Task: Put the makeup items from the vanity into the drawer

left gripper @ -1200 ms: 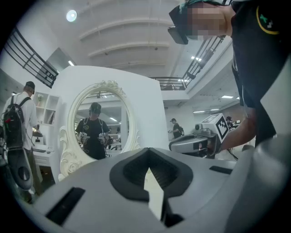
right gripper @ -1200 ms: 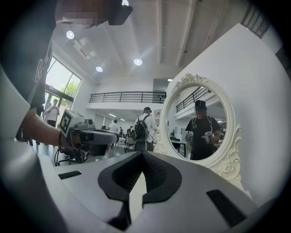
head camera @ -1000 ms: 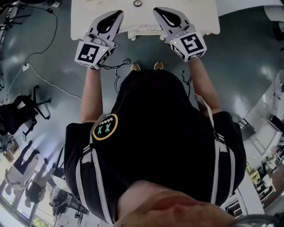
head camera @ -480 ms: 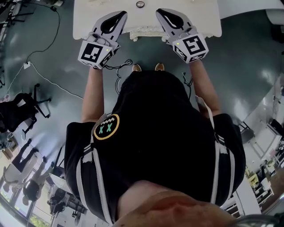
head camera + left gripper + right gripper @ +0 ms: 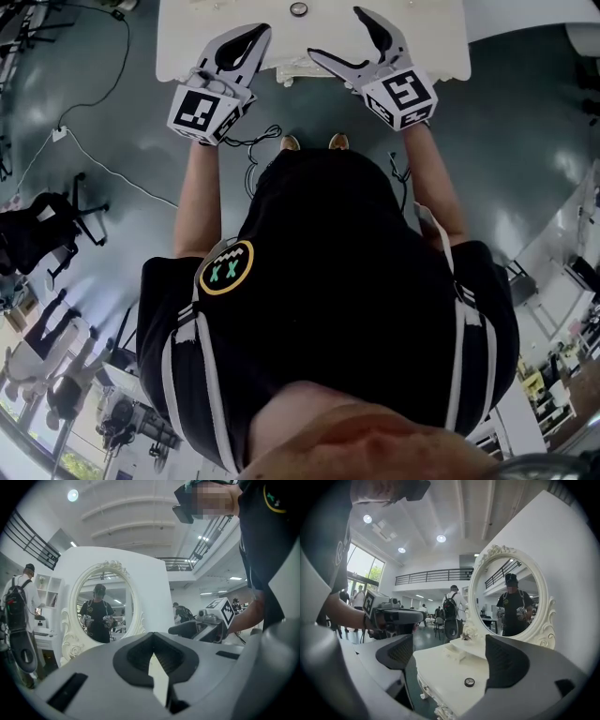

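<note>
So both grippers are up at the white table (image 5: 431, 37), pointing toward the oval mirror (image 5: 511, 599) at its back. The right gripper (image 5: 450, 658) is opening up. Its jaws are already wide apart with nothing pinched between them.

Looking along that gripper, the small round black makeup item (image 5: 469, 682) sits flat on the table, out in front of the mirror. It shows in the gap between the jaws, but neither one touches it. Closer to the foot of the mirror there's a little raised shelf (image 5: 459, 652) in the same white.

The left gripper (image 5: 153, 641) is closed, jaws tip to tip and empty. It's aimed at the mirror too, just beside the right gripper. The mirror reflects a person in a black t-shirt holding both grippers. In the right gripper view, another person with a backpack stands off to the left of the mirror.
</note>
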A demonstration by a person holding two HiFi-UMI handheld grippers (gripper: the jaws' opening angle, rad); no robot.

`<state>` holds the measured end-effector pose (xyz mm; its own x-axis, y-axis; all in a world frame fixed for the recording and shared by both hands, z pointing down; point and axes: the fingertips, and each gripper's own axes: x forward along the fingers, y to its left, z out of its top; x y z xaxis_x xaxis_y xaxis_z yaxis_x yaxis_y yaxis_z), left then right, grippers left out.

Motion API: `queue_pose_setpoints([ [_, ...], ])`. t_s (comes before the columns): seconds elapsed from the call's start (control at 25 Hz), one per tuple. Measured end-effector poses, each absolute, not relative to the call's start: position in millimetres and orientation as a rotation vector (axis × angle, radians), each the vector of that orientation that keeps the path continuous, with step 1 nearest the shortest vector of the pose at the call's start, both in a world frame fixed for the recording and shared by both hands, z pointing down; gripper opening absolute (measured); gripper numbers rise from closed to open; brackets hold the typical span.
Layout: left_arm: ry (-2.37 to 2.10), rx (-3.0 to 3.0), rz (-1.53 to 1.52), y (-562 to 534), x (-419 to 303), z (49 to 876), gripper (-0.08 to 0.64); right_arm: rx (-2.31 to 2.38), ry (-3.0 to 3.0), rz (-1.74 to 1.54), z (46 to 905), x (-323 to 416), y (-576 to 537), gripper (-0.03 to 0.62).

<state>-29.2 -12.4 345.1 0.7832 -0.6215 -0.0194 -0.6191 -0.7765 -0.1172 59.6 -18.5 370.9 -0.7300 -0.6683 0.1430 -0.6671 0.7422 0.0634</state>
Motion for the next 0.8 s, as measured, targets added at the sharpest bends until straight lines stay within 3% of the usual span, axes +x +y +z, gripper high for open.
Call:
queue_pose_setpoints([
  [0.12, 1.008, -2.856, -0.036, -11, -28, 346, 0.018, 1.039, -2.773, -0.003, 376, 58, -18, 0.595],
  [0.8, 1.112, -2.836, -0.076, -15, 3, 346, 0.018, 0.994, -2.800, 0.042, 396, 89, -34, 0.598],
])
